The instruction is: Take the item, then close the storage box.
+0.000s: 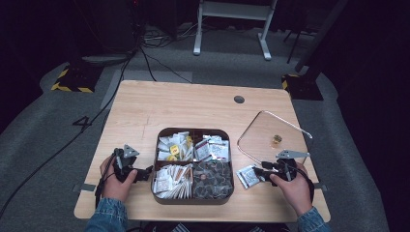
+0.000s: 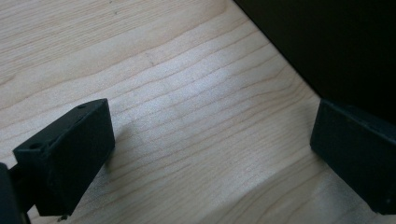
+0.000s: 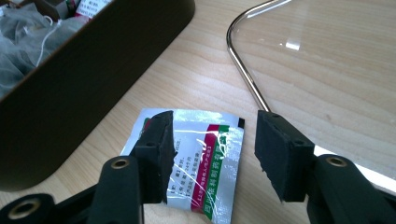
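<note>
Silver sachet (image 3: 201, 161) flat on table (image 1: 203, 104) near right front edge, between box (image 1: 193, 198) and glass lid (image 1: 263, 133); long axis along right gripper (image 3: 212, 151) jaws, open, not pressing; lower end cut off. Left gripper (image 2: 210, 154) open, empty.

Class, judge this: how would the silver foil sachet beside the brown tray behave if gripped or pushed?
The sachet lies flat and thin, so probably light and floppy. Its glossy foil may slide on the wooden table when pushed.

A four-part tray (image 1: 193, 131) sits mid-table (image 1: 145, 106); a packet (image 1: 247, 176) lies flat just right of it, with a glass lid (image 1: 270, 128) behind the packet. The left gripper (image 1: 145, 172) rests left of the tray; the right gripper (image 1: 258, 173) is at the packet's right edge.
</note>
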Demonstrator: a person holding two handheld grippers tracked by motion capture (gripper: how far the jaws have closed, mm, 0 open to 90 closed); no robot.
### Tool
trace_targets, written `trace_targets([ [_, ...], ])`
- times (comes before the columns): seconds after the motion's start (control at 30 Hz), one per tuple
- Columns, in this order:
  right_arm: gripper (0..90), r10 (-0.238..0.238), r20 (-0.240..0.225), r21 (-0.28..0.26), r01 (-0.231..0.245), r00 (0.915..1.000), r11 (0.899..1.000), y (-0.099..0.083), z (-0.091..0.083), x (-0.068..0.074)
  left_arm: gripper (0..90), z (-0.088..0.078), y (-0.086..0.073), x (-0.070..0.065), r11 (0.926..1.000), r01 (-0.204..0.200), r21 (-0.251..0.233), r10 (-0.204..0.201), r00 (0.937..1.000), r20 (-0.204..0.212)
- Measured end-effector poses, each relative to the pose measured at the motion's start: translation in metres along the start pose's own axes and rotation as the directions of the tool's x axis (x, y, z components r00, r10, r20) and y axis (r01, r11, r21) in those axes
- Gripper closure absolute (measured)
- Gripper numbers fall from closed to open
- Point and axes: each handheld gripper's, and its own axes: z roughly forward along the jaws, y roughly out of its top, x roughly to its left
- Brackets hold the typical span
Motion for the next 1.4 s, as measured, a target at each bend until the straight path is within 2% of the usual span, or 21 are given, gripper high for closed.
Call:
trace_targets([
  [0.47, 45.0, -0.021, 0.016, -0.086, 0.022, 0.9996, 0.996, 0.016, -0.014, -0.003, 0.1, 0.0, 0.0, 0.0, 1.0, 0.0, 0.0, 0.0, 1.0, 0.0],
  [0.73, 44.8, -0.034, 0.041, -0.163, 0.041, 0.9986, 0.986, 0.027, -0.024, -0.006, 0.1, 0.001, 0.001, 0.0, 1.0, -0.001, 0.0, 0.001, 1.0, -0.001],
  [0.9, 44.8, -0.044, 0.071, -0.187, 0.056, 0.9966, 0.981, 0.032, -0.028, -0.009, 0.2, 0.0, 0.001, 0.0, 1.0, 0.0, 0.004, 0.0, 1.0, -0.001],
  [1.03, 44.8, -0.04, 0.096, -0.191, 0.058, 0.9946, 0.98, 0.034, -0.03, -0.015, 0.2, 0.0, 0.0, 0.0, 1.0, 0.001, 0.0, -0.001, 1.0, -0.004],
  [1.1, 44.3, -0.043, 0.131, -0.193, 0.068, 0.9904, 0.979, 0.039, -0.032, -0.024, 0.3, 0.0, 0.0, 0.0, 1.0, 0.002, 0.001, -0.002, 1.0, -0.004],
  [1.13, 44.3, -0.043, 0.131, -0.193, 0.068, 0.9904, 0.979, 0.039, -0.032, -0.024, 0.3, 0.0, 0.0, 0.0, 1.0, 0.002, 0.001, -0.002, 1.0, -0.003],
  [1.23, 43.0, -0.029, 0.166, -0.186, 0.06, 0.9857, 0.981, 0.045, -0.032, -0.038, 0.2, 0.0, 0.001, 0.0, 1.0, 0.002, 0.004, -0.002, 1.0, -0.001],
  [1.27, 43.0, -0.029, 0.166, -0.186, 0.06, 0.9857, 0.981, 0.045, -0.032, -0.038, 0.2, 0.0, 0.001, 0.0, 1.0, 0.002, 0.004, -0.002, 1.0, -0.001],
  [1.3, 42.7, -0.022, 0.183, -0.18, 0.056, 0.9828, 0.982, 0.047, -0.031, -0.046, 0.2, 0.0, 0.001, 0.0, 1.0, 0.002, 0.004, -0.002, 1.0, -0.001],
  [1.4, 42.5, -0.013, 0.195, -0.175, 0.048, 0.9806, 0.983, 0.048, -0.029, -0.052, 0.2, 0.0, 0.001, 0.0, 1.0, 0.001, 0.003, -0.001, 1.0, -0.002],
])
